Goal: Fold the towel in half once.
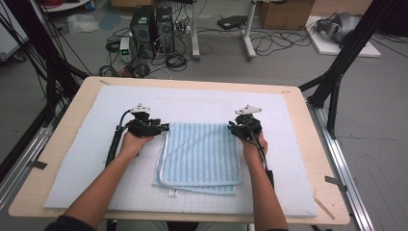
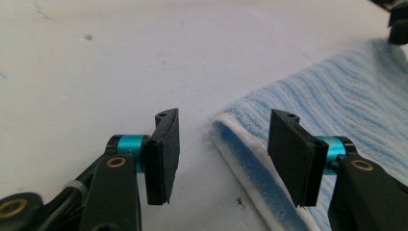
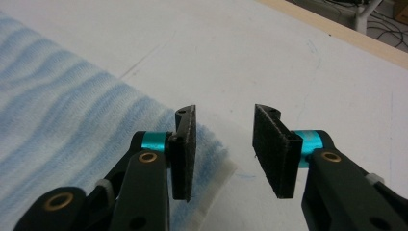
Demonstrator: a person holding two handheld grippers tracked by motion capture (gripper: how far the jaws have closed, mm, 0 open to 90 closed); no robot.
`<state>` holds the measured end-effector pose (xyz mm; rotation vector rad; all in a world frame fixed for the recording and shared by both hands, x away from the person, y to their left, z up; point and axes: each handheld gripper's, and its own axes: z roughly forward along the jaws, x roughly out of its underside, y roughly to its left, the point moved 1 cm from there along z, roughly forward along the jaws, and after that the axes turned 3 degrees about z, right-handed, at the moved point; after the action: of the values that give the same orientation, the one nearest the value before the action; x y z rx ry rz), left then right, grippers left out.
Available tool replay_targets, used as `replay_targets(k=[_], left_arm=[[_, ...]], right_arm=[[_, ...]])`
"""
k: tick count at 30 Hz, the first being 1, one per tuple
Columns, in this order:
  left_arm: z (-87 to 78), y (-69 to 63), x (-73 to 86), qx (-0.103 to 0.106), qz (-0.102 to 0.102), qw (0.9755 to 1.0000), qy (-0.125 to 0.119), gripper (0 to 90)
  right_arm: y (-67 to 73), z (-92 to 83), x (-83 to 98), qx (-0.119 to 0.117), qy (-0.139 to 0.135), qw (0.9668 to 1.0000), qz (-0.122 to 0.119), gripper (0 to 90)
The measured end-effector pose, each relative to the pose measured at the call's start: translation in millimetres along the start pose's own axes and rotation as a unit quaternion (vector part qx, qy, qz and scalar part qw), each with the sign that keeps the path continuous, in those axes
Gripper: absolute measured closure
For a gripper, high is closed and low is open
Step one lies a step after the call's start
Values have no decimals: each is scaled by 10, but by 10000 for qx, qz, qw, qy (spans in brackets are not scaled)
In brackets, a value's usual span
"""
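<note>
- A folded blue-and-white striped towel (image 1: 201,156) is lying flat near the middle of the white foam mat (image 1: 86,159), with its white-edged fold running along its left side and its loose layers showing at the near edge.
- A small white tag (image 1: 172,193) is sticking out from the towel's near edge at about 7 o'clock of the cloth.
- The left tongs (image 1: 166,127) are sitting at the towel's far left corner, at about 11 o'clock of the cloth, pointing across toward 3 o'clock.
- In the left gripper view those tongs (image 2: 223,159) are standing moderately open; the folded corner of the towel (image 2: 308,125) is lying between the black pads, and neither pad is pressing on it.
- The right tongs (image 1: 230,128) are sitting at the towel's far right corner, at about 1 o'clock of the cloth.
- In the right gripper view those tongs (image 3: 223,151) are standing apart with bare mat between the pads; the towel's corner (image 3: 72,125) is lying just beside and under the left pad, not gripped.
- Each gripper is being held by a hand, with the forearms coming in from 6 o'clock.
- The mat is covering most of the pale wooden tabletop (image 1: 62,127), whose rim is showing all round.
- Beyond the tabletop, at 12 o'clock, two dark computer towers (image 1: 151,26) and tangled cables are sitting on the grey floor.
</note>
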<state>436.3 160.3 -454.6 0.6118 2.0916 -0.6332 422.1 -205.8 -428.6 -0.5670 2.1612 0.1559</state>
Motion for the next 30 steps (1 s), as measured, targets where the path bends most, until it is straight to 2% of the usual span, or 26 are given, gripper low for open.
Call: replay_targets(k=[2, 5, 6, 8, 11, 13, 16, 18, 20, 21, 22, 25, 28, 30], left_arm=[[60, -55, -28, 137, 3, 9998, 114, 505], [105, -132, -37, 139, 133, 9994, 301, 570], [112, -150, -37, 190, 192, 9990, 357, 664], [105, -160, -43, 112, 332, 9988, 344, 866], [76, -123, -72, -53, 322, 9994, 151, 881], [61, -70, -84, -162, 244, 9996, 32, 882], [71, 20, -65, -287, 149, 9995, 21, 884], [92, 56, -42, -326, 63, 9994, 90, 883], [82, 61, -50, -415, 50, 9991, 14, 867], [79, 59, -55, -503, 35, 9987, -19, 789], [73, 64, -54, -472, -94, 9988, 31, 679], [55, 52, -24, -267, -316, 9986, 334, 496], [20, -1, -33, -25, -337, 9981, 508, 451], [28, -63, -29, 43, -108, 9978, 658, 461]], right_arm=[[-2, -44, 3, 7, -34, 10000, -6, 596], [3, -89, 21, -10, -36, 10000, 6, 580], [9, -101, 28, -10, -51, 10000, 8, 580], [12, -111, 46, -23, -43, 10000, 7, 580], [30, -119, 75, -50, -56, 10000, 21, 582], [51, -121, 93, -82, -24, 10000, 5, 585], [81, -129, 117, -107, -14, 9999, -12, 585], [100, -145, 117, -152, 38, 9999, -7, 582], [112, -167, 110, -147, 17, 9999, -23, 577], [119, -180, 107, -175, 16, 9998, -18, 577], [129, -194, 105, -198, 38, 9998, 10, 577], [149, -194, 128, -432, 286, 9986, 140, 568], [180, -148, 173, -665, 631, 9954, 282, 560], [210, -91, 202, -772, 857, 9928, 319, 586]])
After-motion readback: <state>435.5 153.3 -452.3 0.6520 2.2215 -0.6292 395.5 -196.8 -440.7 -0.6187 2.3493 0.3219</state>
